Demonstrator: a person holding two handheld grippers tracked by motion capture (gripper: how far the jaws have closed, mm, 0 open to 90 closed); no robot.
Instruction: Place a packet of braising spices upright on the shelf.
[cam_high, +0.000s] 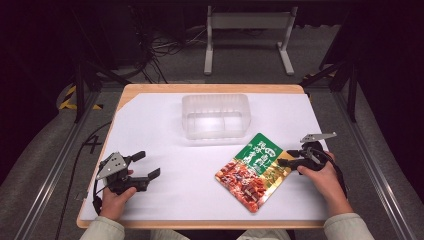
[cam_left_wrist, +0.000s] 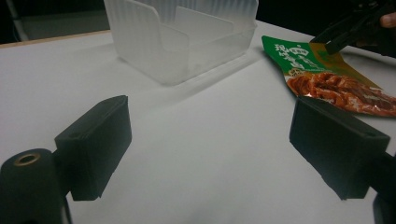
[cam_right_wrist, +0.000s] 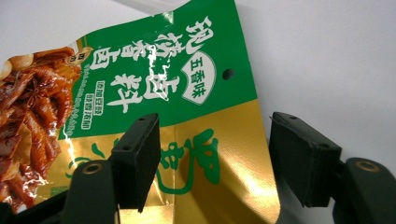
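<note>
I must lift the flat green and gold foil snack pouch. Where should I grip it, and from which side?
Probably the gold edge of the green and gold foil snack pouch, from its right. It lies flat, and the right gripper is already open with that edge between its jaws.

Bright white worktop (cam_high: 165, 135) under overhead light, with the room around it dark.

In the high view the sheet is evenly lit and nearly blown out, while the upper corners and both sides of the frame fall to near black; the picture is soft and low in detail. The clear bin (cam_high: 216, 116) carries a pale glare patch on its floor and throws a faint shadow toward the lower right in the left gripper view. The foil pouch (cam_right_wrist: 196, 116) glints gold at the lower centre of the right gripper view. The near tongs read as soft-edged black blocks.
</note>
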